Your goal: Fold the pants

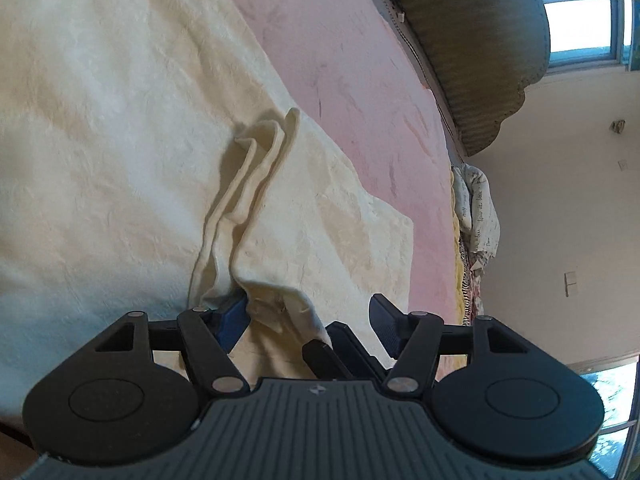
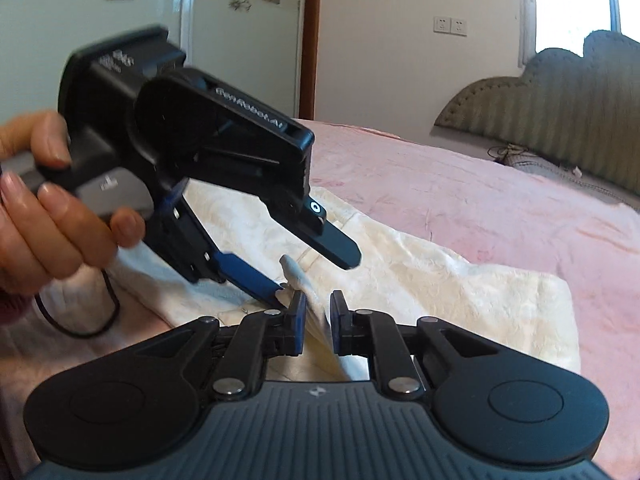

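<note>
**Right gripper pinches a ridge of the pants; left stands open beside it**

Our right gripper (image 2: 318, 322) has its jaws drawn narrow on a raised fold of the cream pants (image 2: 420, 280), and the cloth stands up in a thin ridge between the blue pads. Our left gripper (image 1: 310, 320) is spread wide. In its own view one pad lies against the bunched cloth and the other is clear of it, so nothing is clamped there. In the right view it comes in from the left, tilted down, its lower finger touching the same ridge just beside the right jaws; a hand (image 2: 52, 208) grips its handle.

The pants lie spread on the pink bed (image 2: 480, 200), reaching toward its near edge, with bare bed between them and the headboard (image 2: 560, 120) at the far end. A long pleat (image 1: 256, 172) runs away from the left gripper across the cloth.

We judge the fabric light, soft and limp, with a faintly textured weave that should not slip much in the pads. It will sag and drag wherever it is not held, and a single pinch will bunch it. We would take hold at an edge or hem through all layers, the two grippers well apart.
</note>
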### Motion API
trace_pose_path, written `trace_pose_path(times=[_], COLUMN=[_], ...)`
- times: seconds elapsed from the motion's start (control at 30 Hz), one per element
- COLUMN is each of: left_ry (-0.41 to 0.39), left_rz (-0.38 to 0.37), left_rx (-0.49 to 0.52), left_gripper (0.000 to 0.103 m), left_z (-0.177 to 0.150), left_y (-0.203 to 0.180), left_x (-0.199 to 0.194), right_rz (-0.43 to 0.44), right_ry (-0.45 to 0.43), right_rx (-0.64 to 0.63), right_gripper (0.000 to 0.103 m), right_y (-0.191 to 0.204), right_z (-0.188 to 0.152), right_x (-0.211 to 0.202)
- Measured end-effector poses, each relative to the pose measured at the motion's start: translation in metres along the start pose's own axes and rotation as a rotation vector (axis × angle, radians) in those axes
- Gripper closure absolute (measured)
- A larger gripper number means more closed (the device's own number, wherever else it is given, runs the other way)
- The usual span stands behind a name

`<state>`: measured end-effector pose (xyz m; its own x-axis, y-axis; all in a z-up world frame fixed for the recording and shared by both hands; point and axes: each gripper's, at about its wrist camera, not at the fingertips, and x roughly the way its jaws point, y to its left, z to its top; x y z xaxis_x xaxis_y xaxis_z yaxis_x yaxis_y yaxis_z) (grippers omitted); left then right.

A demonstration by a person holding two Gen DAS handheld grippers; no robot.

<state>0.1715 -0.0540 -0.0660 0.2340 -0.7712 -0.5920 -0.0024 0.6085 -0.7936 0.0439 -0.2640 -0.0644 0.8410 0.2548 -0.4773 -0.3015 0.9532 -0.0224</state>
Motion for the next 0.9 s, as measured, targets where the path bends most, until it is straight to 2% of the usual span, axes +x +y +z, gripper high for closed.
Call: trace_pose_path(times=[0.13,0.33,0.43,0.5,0.6,0.63,0.67,0.7,0.73,0.77,0.9], left_ry=[0.000,-0.013,-0.030,-0.035,-0.047,-0.051,-0.051,-0.053,-0.068,-0.093,-0.184], left_rz=[-0.030,-0.015,-0.004,-0.012,-0.020,-0.023,-0.029,-0.030,-0.013,0.011,0.097], left_rx=[-0.044,-0.011,-0.002,-0.011,-0.005,0.001,0.010,0.020,0.037,0.057,0.162], left_gripper=[0.036,0.036,0.036,0.036,0.038,0.049,0.070,0.078,0.093,0.097,0.098], left_z=[0.002,0.002,0.005,0.008,0.011,0.011,0.010,0.009,0.008,0.006,-0.005], left_y=[0.005,-0.001,-0.002,-0.001,-0.004,-0.006,-0.007,-0.008,-0.009,-0.011,-0.021], left_x=[0.004,0.008,0.011,0.014,0.018,0.019,0.019,0.019,0.017,0.015,0.000], right_rz=[0.018,-0.094,-0.126,-0.107,-0.037,-0.018,-0.009,0.000,0.005,0.003,0.020], right_ry=[0.058,0.108,0.096,0.073,0.010,0.001,-0.005,-0.004,0.001,0.007,-0.005], right_rx=[-0.050,-0.210,-0.264,-0.226,-0.076,-0.047,-0.027,-0.019,-0.022,-0.035,-0.033], right_gripper=[0.090,0.089,0.089,0.092,0.093,0.093,0.093,0.093,0.093,0.093,0.093], right_y=[0.008,0.031,0.039,0.034,0.013,0.008,0.005,0.004,0.005,0.007,0.015], right_z=[-0.002,-0.006,-0.009,-0.008,0.000,0.004,0.007,0.008,0.008,0.006,0.004], right_x=[0.002,0.029,0.037,0.031,0.013,0.008,0.005,0.005,0.005,0.009,0.015])
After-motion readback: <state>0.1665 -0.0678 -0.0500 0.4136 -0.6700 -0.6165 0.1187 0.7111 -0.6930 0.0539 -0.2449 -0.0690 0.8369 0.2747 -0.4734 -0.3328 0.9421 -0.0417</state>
